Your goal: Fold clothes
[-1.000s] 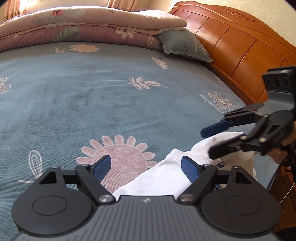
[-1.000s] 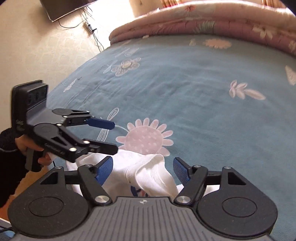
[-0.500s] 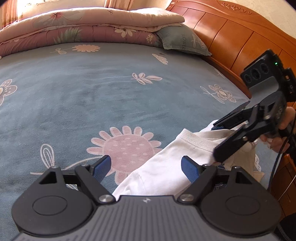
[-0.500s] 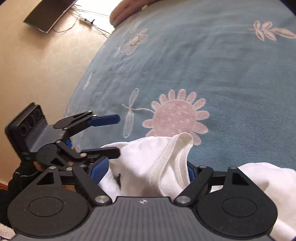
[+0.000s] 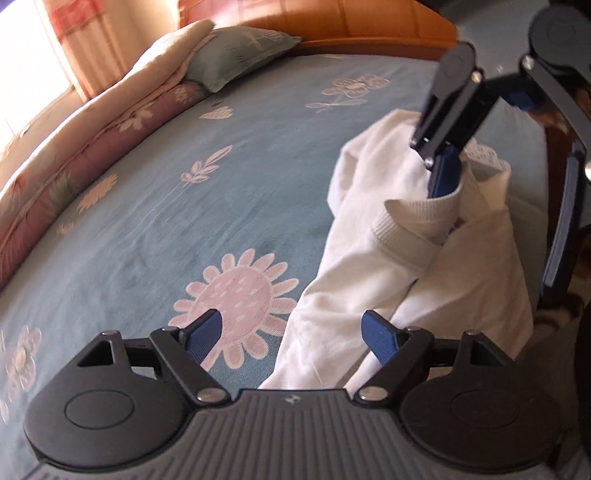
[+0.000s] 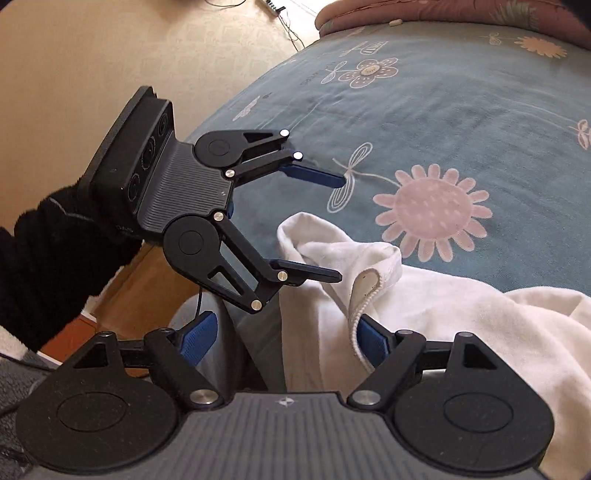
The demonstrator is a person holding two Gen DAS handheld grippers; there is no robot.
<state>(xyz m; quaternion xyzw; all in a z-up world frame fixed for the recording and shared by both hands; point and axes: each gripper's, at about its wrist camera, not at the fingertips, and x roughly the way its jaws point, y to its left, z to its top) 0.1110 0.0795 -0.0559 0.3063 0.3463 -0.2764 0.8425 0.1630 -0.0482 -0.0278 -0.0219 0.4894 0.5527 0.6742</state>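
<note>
A white garment [image 5: 369, 288] lies bunched near the edge of the blue flowered bed [image 5: 221, 206]. My left gripper [image 5: 290, 332] is open, and the cloth runs up past its right pad. My right gripper [image 5: 493, 240] is open too; one blue finger [image 5: 443, 177] pokes into a ribbed opening of the garment and holds it raised. In the right wrist view the white garment [image 6: 461, 314] drapes over the right pad [image 6: 373, 343] of the right gripper [image 6: 286, 338]. The left gripper [image 6: 341, 229] hovers open, its lower finger at the cloth's near fold.
A folded quilt [image 5: 92, 147] and a pillow [image 5: 236, 55] lie along the far side of the bed by the wooden headboard [image 5: 351, 22]. A black fuzzy sleeve [image 6: 48, 258] holds the left gripper. Bare floor [image 6: 92, 55] with cables lies beyond the bed's edge.
The right gripper dropped from above the garment, hooked a finger under its ribbed edge and lifted it. Both views swung round and the two grippers came closer together.
</note>
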